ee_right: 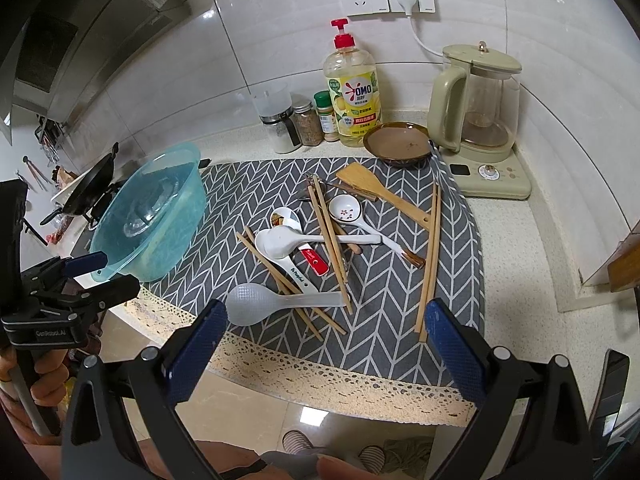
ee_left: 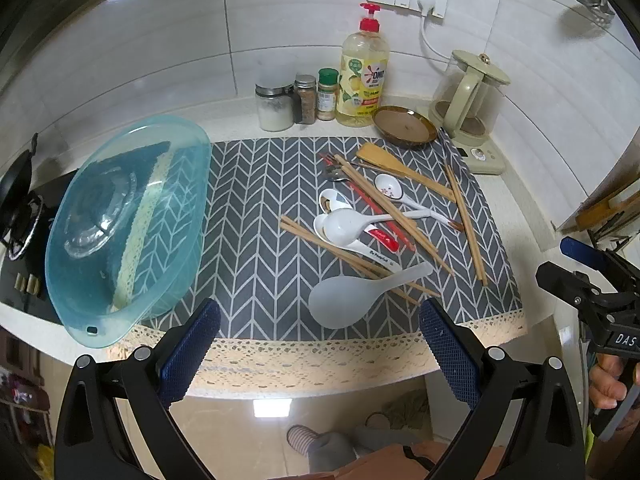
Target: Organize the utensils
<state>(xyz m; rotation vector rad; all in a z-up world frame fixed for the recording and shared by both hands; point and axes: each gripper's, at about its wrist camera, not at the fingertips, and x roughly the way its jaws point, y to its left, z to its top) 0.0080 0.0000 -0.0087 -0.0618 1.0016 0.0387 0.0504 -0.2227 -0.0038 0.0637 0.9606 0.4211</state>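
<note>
At the far left, a black wok (ee_right: 86, 188) sits on the stove. Next to it a translucent teal plastic basin (ee_left: 128, 232) rests on the left edge of the grey herringbone cloth (ee_left: 256, 264), which has a cream lace border. A clear glass bowl (ee_left: 100, 220) lies inside the basin.

The left gripper (ee_left: 320, 346) hovers before the counter edge, its blue textured pads wide apart and holding nothing.

The utensils lie in a loose pile on the right half of the cloth. A frosted, rounded plastic rice paddle (ee_left: 352, 296) lies nearest the lace. Behind it, glossy white ceramic spoons (ee_left: 348, 226) overlap, crossed by thin wooden chopsticks (ee_left: 384, 204) and a red-handled piece (ee_left: 386, 238). A flat wooden spatula (ee_left: 396, 170) points toward a brown glazed dish (ee_left: 404, 126).

The right gripper (ee_right: 324, 338) also stands wide open and empty, above the lace border. A beige kettle (ee_right: 476, 108) with glass body stands at the right.
</note>
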